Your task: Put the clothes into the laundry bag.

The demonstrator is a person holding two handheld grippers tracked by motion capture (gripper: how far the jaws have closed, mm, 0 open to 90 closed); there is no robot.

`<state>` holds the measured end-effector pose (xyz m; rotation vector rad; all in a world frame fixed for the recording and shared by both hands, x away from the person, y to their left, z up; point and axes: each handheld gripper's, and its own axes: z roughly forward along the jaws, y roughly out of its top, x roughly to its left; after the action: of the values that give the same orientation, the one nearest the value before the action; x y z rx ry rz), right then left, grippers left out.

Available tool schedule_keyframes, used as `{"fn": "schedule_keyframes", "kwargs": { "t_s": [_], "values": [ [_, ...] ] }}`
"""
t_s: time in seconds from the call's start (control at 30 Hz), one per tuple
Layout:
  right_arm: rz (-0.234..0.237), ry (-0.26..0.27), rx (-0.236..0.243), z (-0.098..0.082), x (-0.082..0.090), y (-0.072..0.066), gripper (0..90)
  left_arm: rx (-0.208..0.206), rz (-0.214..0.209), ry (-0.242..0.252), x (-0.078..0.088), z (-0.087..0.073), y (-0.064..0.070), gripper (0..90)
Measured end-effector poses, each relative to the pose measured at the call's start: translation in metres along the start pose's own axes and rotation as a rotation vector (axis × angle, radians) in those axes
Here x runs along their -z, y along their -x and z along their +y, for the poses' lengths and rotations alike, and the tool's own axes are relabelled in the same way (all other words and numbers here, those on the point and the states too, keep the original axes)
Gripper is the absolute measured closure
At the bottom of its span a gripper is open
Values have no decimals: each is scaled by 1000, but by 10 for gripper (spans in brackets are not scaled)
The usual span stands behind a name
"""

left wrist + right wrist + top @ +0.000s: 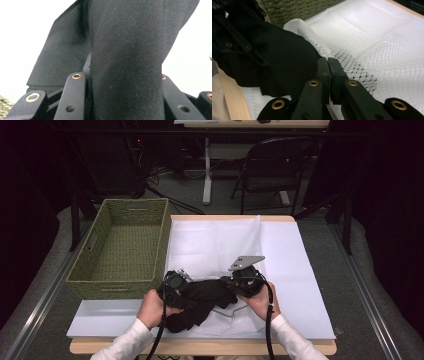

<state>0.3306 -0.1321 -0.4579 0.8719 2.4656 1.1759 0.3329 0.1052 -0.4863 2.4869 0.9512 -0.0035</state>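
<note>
No readable writing or labels anywhere that I can spot. Biggest thing is the table [310, 340], wood edge showing, covered with white sheets, and on top of those a white mesh bag [372, 42] with a see-through net weave and what looks like a zipper edge right by the right tool. Off the table's left side sits a green woven basket [120, 245] with cut-out handles, and I can't see anything in it. The black cloth [200, 302] is a dark matte fabric, bunched and creased, lying at the near middle of the table between the two hands and partly over the mesh bag. The left tool [176, 285] is clamped onto a thick fold of that cloth; in the left gripper view the fabric [125, 62] runs straight up between the jaws and fills the gap. The right tool [328, 65] has its jaws pressed tight together right at the edge of the cloth and mesh; I can't tell whether any material is pinched in there.
</note>
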Motion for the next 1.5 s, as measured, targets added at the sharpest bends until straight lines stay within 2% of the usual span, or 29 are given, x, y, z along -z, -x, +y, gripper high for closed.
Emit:
{"fn": "schedule_keyframes", "kwargs": {
  "t_s": [0.03, 0.13, 0.33, 0.43, 0.5, 0.57, 0.6, 0.77, 0.9, 0.97, 1.03, 1.1, 1.13, 1.2, 1.3, 1.4, 1.5],
  "values": [
    [0, 10, 0, 1, 1, -1, 891, 23, -3, 27, -1, 1, 1, 642],
    [3, 20, 2, 3, 3, -3, 891, 31, 33, 25, -4, 6, 5, 637],
    [16, 29, 4, 4, 4, -7, 891, 78, 43, 63, -9, 13, 8, 632],
    [24, 27, 1, 4, 4, -7, 891, 64, 69, 33, -16, 17, 9, 608],
    [33, 20, -8, 3, 4, -6, 891, 52, 65, 24, -18, 16, 9, 586],
    [44, 14, -11, 1, 2, -4, 890, 37, 60, 26, -20, 14, 7, 523],
    [59, 2, -23, -1, 1, -4, 890, 26, 54, 22, -20, 13, 7, 459],
    [70, -44, -24, -7, -4, -5, 883, -33, 56, 18, -16, 10, 8, 234],
    [69, -80, -13, -9, -9, -2, 853, -76, 9, -25, -16, 8, 9, 168],
    [73, -100, -14, -10, -11, -1, 830, -98, -20, -53, -22, 6, 9, 179],
    [75, -111, -9, -11, -14, 1, 797, -105, -4, -76, -29, 4, 10, 199],
    [70, -129, -7, -12, -15, 2, 790, -138, 9, -79, -31, 2, 12, 276],
    [65, -136, 3, -12, -16, 2, 790, -136, 19, -69, -31, 2, 12, 319],
    [51, -164, 19, -12, -19, 1, 790, -135, 7, -54, -30, 0, 10, 417],
    [47, -173, 34, -14, -21, 1, 861, -105, -7, -20, -29, -3, 6, 568],
    [43, -163, 27, -13, -20, 0, 888, -89, 4, 3, -28, -5, 6, 625],
    [43, -146, 21, -10, -17, 1, 891, -52, 11, 20, -26, -4, 6, 644]
  ]
}}
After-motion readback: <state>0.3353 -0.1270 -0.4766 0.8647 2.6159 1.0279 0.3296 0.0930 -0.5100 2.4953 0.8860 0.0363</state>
